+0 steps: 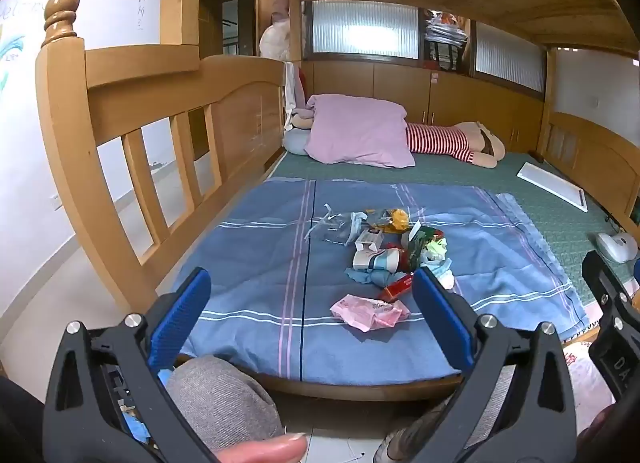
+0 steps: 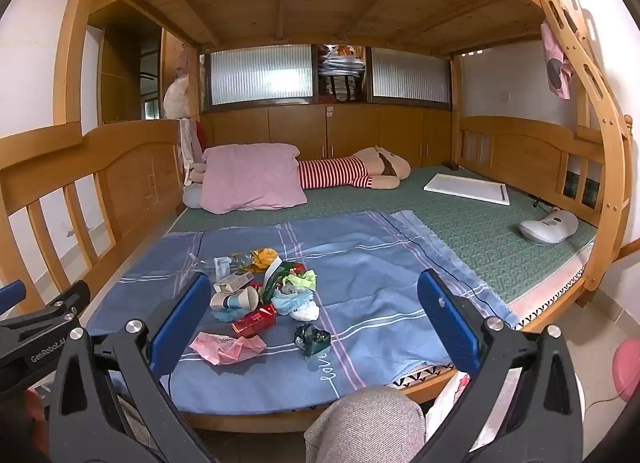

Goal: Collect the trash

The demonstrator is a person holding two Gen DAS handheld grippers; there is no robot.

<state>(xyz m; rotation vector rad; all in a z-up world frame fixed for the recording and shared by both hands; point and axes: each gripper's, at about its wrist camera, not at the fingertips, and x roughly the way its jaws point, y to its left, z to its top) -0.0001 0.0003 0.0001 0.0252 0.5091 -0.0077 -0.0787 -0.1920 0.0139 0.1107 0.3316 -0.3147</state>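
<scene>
Lower bunk of a wooden bed, seen along both grippers. The left gripper (image 1: 312, 315) and right gripper (image 2: 314, 321) each stand with jaws spread wide and nothing between them, short of the bed's near edge. The trash pile (image 2: 264, 287) lies untouched on the blue blanket (image 2: 380, 263), at about 11 o'clock from the right gripper. Its nearest pieces are a pink wrapper (image 2: 226, 347), a red packet (image 2: 254, 321) and, apart at 3 o'clock of these, a dark green crumpled wrapper (image 2: 313, 338). No bin or bag for the trash can be identified, so collection appears not yet begun; every piece remains to be picked. Legible writing: "love" stitched on the blanket hem and "GenRobot.AI" on the left gripper's body in the right view. The packet labels are too small to read.
</scene>
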